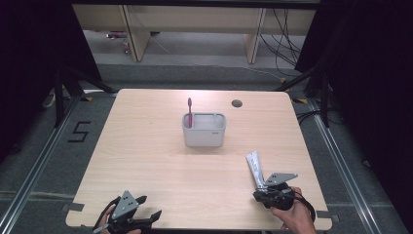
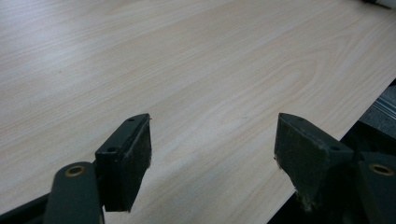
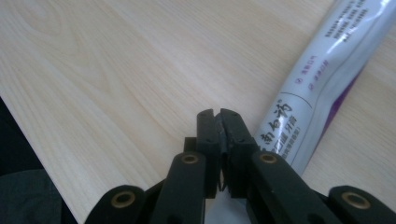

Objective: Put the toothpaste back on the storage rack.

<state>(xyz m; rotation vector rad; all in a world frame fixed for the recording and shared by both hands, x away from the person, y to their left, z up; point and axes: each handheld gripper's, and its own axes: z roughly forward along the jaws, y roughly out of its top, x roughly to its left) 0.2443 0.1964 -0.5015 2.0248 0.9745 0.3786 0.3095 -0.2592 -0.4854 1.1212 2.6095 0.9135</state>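
Tube [image 1: 254, 167] is pinched at its end in my right claw [image 1: 265, 186]; left claw [image 1: 148, 207] gapes, idle. Next, I judge: carry it into the holder [image 1: 204, 129] beside the brush [image 1: 190, 111].

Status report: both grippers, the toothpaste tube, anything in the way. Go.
Left gripper open, nothing between the jaws, near table edge. Right gripper shut, toothpaste tube alongside its jaws; grip on it unclear. Holder mid-table, toothbrush standing in it. Table between bare.

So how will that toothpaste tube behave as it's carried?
The toothpaste tube looks soft-walled, so it will probably flex. The right tool pinches only its flat end, so it may droop or swing. Its glossy skin could slip.
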